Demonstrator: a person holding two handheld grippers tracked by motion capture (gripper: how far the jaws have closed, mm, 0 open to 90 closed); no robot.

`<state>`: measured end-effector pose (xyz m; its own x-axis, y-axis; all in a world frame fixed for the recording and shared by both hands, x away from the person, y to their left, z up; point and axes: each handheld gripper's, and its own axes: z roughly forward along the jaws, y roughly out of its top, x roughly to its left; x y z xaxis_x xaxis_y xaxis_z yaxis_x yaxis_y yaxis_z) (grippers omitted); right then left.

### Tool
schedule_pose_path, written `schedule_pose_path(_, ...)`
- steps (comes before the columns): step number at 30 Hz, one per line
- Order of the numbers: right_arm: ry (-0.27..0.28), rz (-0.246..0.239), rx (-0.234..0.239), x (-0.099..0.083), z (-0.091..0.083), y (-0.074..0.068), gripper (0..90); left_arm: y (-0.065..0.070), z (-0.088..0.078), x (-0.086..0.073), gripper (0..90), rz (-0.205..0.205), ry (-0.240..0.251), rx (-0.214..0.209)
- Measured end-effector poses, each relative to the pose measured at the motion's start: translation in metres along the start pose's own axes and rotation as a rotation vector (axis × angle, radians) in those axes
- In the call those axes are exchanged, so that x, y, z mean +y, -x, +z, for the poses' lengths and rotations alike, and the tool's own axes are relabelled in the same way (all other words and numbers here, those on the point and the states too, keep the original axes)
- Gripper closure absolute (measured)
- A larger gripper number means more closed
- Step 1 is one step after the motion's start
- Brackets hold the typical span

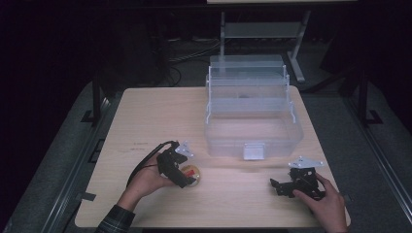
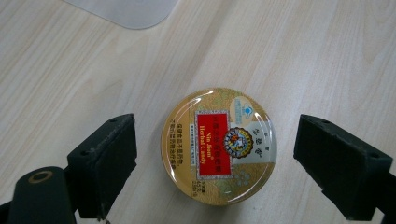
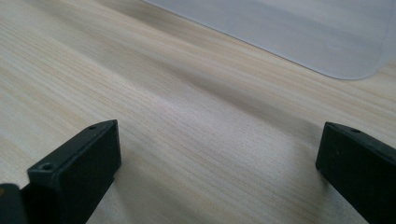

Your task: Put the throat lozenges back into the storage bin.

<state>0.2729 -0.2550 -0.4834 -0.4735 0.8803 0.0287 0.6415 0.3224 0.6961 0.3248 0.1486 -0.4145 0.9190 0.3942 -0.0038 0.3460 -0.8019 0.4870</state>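
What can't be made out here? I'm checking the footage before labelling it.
- Candy tin: small print is too small in the left gripper view; the left gripper partly covers it in the high view.
- Clear box: contents blurred in the high view; its corner is cut off in both gripper views.

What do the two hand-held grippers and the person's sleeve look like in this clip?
Both the left gripper and the right gripper are black, each with two blocky flat-faced jaws and a grey three-cornered plate on top. A black cable trails from the left one. The left sleeve is plaid.

Glossy metal tin [image 2: 219,145], matt wooden table [image 2: 70,70]
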Motion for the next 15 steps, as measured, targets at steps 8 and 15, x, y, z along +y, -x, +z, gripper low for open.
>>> schedule_pose_path(8, 0.000, -0.001, 0.000, 0.000, 0.000, 0.000, 0.0, 0.001, 0.007, 0.005, 12.7, 0.004, -0.027, -0.010)
schedule_pose_path(15, 0.000, 0.000, 0.000, 0.000, 0.000, 0.000, 0.0, 0.001, 0.013, 0.005, 12.5, 0.006, -0.044, -0.014)
